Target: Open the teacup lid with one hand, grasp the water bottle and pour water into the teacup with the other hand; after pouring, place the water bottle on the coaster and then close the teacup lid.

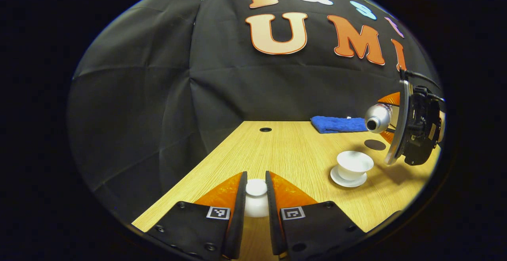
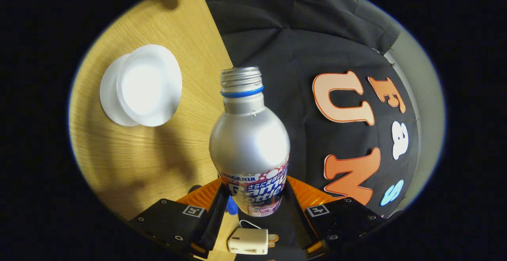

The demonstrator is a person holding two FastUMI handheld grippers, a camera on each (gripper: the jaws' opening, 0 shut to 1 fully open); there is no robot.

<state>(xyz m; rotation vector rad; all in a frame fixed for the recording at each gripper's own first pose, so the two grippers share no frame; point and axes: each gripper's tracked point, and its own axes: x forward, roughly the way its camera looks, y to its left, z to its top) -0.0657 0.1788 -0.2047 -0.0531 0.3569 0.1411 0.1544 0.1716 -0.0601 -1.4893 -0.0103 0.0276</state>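
Held sideways in the right gripper (image 2: 253,201): a silver metal water bottle (image 2: 249,142), cap off, clamped low on its printed label by both fingers. Smooth and rounded, so likely slippery; probably light and thin-walled, best gripped on the straight lower body rather than the tapering shoulder. Mouth aimed across the wooden worktop (image 2: 158,154) toward the open white teacup (image 2: 148,84) on its saucer (image 2: 109,98), not yet above the rim.

Clenched in the left gripper (image 1: 256,197): the small white teacup lid (image 1: 256,201), held low, close to the worktop, well apart from the cup. Ceramic by the look (hard, glossy, fragile), pinched at its sides.

Farther back in the left gripper view: a dark round coaster (image 1: 374,145) just behind the teacup, and a folded blue cloth (image 1: 338,124) near the rear edge. Open wood between lid and cup; a black cloth wall close along the far sides, limiting the swing.
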